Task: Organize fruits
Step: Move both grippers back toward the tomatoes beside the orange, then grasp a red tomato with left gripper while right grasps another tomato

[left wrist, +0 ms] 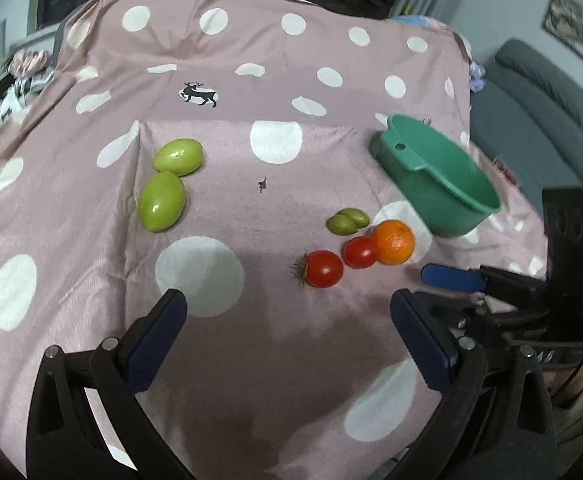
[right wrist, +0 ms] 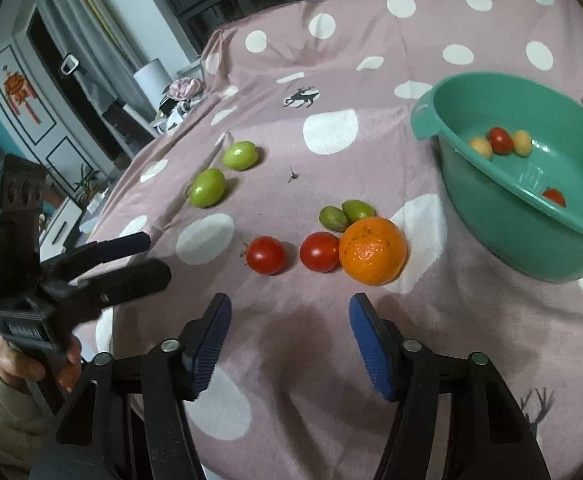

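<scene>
Fruit lies loose on the spotted cloth (right wrist: 371, 60): an orange (right wrist: 372, 250) at twelve o'clock of the spread, empty right tongs (right wrist: 289, 340), green basin (right wrist: 491, 216) at two, left tongs (left wrist: 289, 328) spread empty.

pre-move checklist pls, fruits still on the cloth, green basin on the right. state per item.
1. Right tongs empty, nothing between the pads: ok.
2. Left tongs open and empty: ok.
3. Nearest targets clear of both tongs: orange touches the tomato beside it, so a clean single grasp is doubtful: not ok.
4. Second tomato stands apart from the others, free to grasp: ok.
5. Green basin upright with room left; a few small fruits already inside: ok.
6. Left tongs out of the right tongs' path to the basin: they sit on the opposite side: ok.
</scene>
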Available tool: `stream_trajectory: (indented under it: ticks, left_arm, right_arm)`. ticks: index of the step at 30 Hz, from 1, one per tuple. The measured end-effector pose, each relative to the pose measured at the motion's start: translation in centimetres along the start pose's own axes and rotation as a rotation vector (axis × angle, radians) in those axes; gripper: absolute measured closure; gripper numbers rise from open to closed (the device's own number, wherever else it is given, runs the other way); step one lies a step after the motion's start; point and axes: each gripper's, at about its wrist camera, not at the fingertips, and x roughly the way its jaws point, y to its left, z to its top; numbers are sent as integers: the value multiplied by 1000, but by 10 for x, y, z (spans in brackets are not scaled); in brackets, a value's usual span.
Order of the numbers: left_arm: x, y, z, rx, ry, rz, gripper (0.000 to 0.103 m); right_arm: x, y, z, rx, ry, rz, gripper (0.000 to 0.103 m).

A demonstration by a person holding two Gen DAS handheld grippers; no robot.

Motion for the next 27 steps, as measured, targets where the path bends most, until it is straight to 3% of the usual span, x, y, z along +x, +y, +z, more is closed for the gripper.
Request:
stream_trajectory:
  ticks: [3,9,14,24,27]
  left_arm:
    - [5,-1,1,22,12,11,2]
    - [16,-7,3,65,49,11,11]
    - [30,-14,7,102,98,29,19]
    - [44,-18,21,148,119,25,22]
    - [50,-19,22,162,135,10,31]
  right_arm:
    - [7,-7,1,23,7,11,48]
    - [16,-11,6,32,11,27,51]
    - [25,-6,15,10,27,-12,52]
    - [38,-9,33,3,37,-50,57]
    - [43,-9,36,-16,47,-82,59]
